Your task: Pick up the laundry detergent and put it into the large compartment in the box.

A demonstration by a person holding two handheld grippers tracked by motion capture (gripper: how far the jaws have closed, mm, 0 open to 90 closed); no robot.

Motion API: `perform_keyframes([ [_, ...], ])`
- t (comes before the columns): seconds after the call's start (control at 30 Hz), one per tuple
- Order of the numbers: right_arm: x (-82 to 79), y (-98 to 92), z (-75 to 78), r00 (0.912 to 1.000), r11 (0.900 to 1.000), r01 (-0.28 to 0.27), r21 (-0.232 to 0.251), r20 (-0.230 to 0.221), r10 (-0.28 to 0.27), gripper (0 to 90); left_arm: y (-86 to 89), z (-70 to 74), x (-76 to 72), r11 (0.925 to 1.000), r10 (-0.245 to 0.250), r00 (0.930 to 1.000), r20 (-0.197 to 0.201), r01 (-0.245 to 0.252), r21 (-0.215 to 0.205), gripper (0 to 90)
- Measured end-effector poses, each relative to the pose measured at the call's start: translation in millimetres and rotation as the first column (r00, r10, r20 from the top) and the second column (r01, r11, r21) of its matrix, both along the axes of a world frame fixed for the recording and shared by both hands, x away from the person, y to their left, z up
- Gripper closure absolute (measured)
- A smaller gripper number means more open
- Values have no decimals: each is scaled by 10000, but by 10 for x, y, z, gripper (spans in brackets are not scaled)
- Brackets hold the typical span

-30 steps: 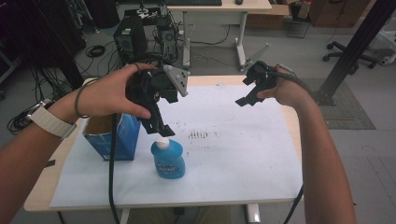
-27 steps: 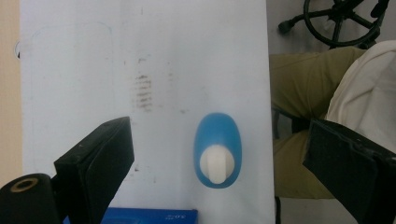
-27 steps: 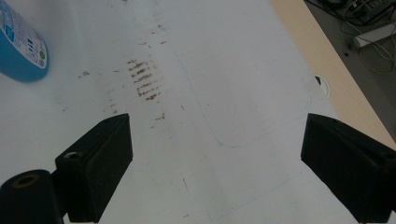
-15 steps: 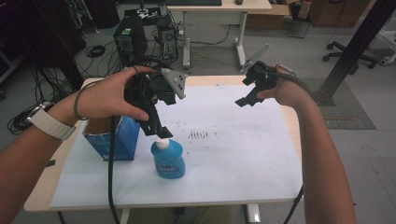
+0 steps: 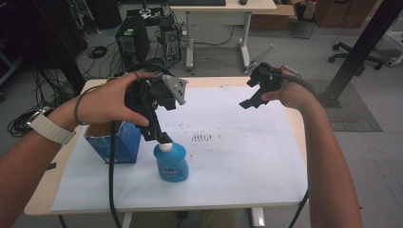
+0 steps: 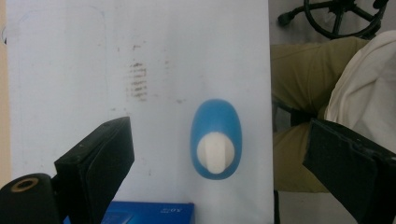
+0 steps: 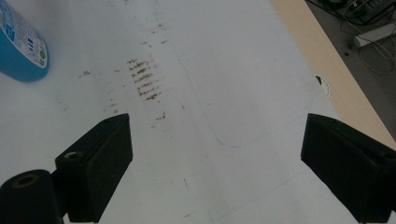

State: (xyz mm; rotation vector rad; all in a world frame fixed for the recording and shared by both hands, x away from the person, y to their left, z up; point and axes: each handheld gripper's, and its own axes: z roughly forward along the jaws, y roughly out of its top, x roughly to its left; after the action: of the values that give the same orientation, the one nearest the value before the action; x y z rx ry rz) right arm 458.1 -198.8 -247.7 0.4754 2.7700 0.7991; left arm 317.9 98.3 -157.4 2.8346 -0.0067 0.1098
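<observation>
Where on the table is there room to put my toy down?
The white sheet is bare to the right of the blue bottle, out to the table's right edge, apart from some brown smudges. It is crowded on the left: the blue box stands close beside the bottle, with the left gripper right above the white cap.

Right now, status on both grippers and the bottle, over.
Left gripper open, poised above the bottle. Bottle upright on the white sheet, beside the blue box. Right gripper open, holding nothing. Nothing in the way.
</observation>
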Motion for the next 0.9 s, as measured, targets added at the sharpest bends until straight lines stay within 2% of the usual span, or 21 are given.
perform_keyframes([
  [0.9, -13, 13, -22, 10000, 10000, -13, 4, -17, 13, 94, 24, -256, 19, 9998, 63, 9998, -182, -59, 183, 74],
])
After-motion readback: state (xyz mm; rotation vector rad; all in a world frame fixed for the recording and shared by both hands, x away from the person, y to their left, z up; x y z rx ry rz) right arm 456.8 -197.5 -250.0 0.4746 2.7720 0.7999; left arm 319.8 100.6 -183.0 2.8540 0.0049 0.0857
